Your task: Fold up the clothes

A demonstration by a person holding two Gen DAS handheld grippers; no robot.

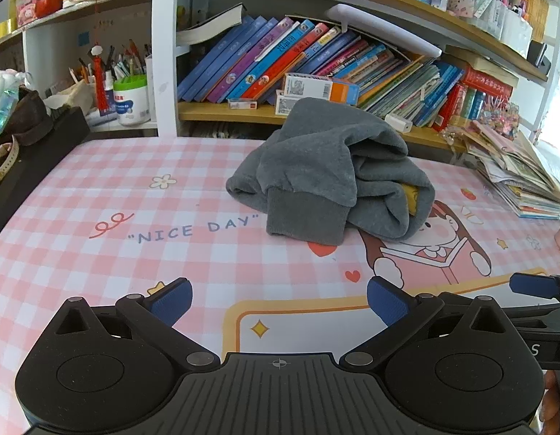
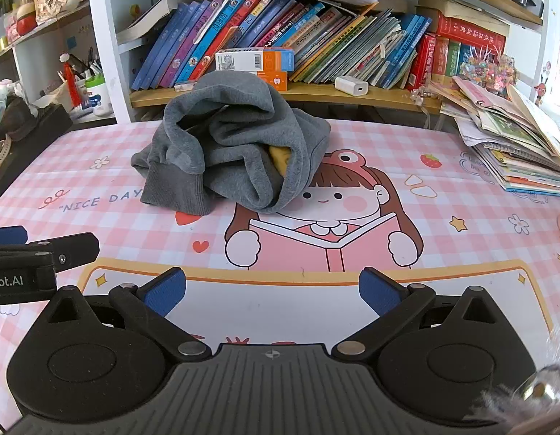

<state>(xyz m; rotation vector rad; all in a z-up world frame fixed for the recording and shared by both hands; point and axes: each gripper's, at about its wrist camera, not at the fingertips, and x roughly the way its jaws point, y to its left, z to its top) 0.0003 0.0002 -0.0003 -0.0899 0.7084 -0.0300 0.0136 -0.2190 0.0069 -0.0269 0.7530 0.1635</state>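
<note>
Toward the far edge of my pink checked desk mat (image 2: 461,188) lies a crumpled grey sweatshirt (image 2: 229,141); bookshelves (image 2: 316,47) stand behind, loose booklets (image 2: 515,145) at the right edge. Left gripper (image 1: 278,302) and right gripper (image 2: 272,291) both gape wide, holding nothing.

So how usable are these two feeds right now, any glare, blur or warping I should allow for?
Left wrist view: strong fisheye bend in the shelves, window glare blown out at far right, gray sweatshirt sharp. Right wrist view: same warp, a blurred shiny object smears the bottom right corner, sweatshirt and both open tools evenly lit.
</note>
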